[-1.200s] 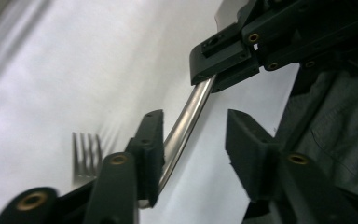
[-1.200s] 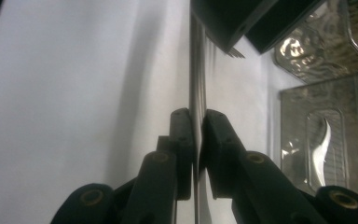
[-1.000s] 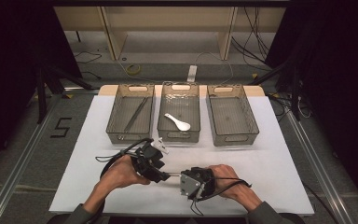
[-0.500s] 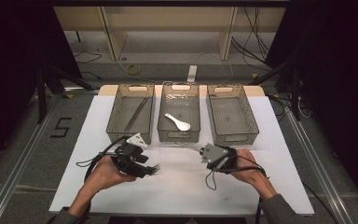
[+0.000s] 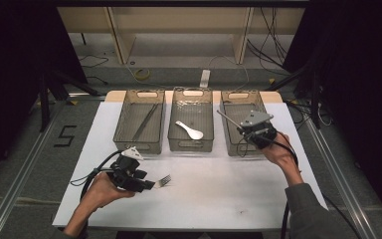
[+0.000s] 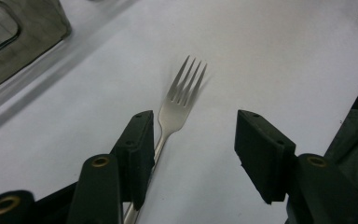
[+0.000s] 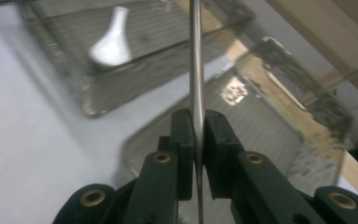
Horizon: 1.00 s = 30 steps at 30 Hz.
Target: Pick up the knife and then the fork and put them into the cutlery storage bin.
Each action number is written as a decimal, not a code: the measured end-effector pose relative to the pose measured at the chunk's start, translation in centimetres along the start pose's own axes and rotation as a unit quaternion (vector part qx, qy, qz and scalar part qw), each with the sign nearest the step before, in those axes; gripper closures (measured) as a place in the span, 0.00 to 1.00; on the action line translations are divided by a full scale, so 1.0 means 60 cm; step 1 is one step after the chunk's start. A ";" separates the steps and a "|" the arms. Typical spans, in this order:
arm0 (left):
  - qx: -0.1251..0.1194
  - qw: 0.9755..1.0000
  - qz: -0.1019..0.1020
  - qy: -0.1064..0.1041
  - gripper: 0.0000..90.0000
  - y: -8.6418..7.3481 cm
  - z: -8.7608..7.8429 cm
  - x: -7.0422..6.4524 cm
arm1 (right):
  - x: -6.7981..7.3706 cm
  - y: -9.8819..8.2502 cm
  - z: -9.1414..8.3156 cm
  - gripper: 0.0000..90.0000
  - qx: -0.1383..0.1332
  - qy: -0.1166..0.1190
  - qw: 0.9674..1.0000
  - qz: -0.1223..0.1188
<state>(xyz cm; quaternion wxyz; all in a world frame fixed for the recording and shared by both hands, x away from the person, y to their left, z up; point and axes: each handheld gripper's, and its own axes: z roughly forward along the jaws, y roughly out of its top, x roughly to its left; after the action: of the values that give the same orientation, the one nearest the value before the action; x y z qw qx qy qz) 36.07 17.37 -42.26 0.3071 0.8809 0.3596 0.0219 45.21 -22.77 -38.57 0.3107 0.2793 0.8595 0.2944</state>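
Pinching a thin metal utensil (image 7: 196, 70) over the right bin (image 5: 229, 144), the right gripper (image 5: 243, 130) points toward ten o'clock; the left gripper (image 6: 191, 140), jaws apart, straddles a fork (image 6: 179, 100).

Looks like a lab or robotics test setup, not anyone's kitchen. The table (image 5: 278, 199) has a plain white top and sits inside a metal rail frame (image 5: 25, 169), with dark curtains at both sides. Loose cables (image 5: 273, 55) trail over the grey floor behind it, there's a "5" taped on the floor (image 5: 65, 135), and three identical clear bins (image 5: 139, 144) are lined up in a row.
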 end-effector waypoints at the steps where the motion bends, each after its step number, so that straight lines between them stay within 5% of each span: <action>1: -0.003 1.000 -0.002 0.002 0.52 -0.002 0.000 0.001 | -0.009 0.002 0.003 0.93 0.002 0.000 1.000 0.012; 8: -0.012 1.000 -0.011 0.015 0.47 -0.014 0.002 0.004 | -0.061 0.015 0.031 0.93 0.012 -0.010 0.997 0.070; 16: -0.013 0.999 -0.020 0.028 0.35 -0.022 0.006 0.004 | -0.095 0.026 0.074 0.93 0.028 -0.016 0.992 0.122; 30: 0.007 0.999 -0.017 0.042 0.29 -0.028 0.013 0.003 | -0.101 0.023 0.138 0.93 0.076 -0.028 0.986 0.142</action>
<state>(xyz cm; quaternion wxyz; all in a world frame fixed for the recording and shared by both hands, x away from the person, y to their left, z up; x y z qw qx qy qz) 35.38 18.02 -43.88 0.2862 0.8750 0.3872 0.0509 55.33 -23.12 -40.65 0.2673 0.4299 0.8219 0.2611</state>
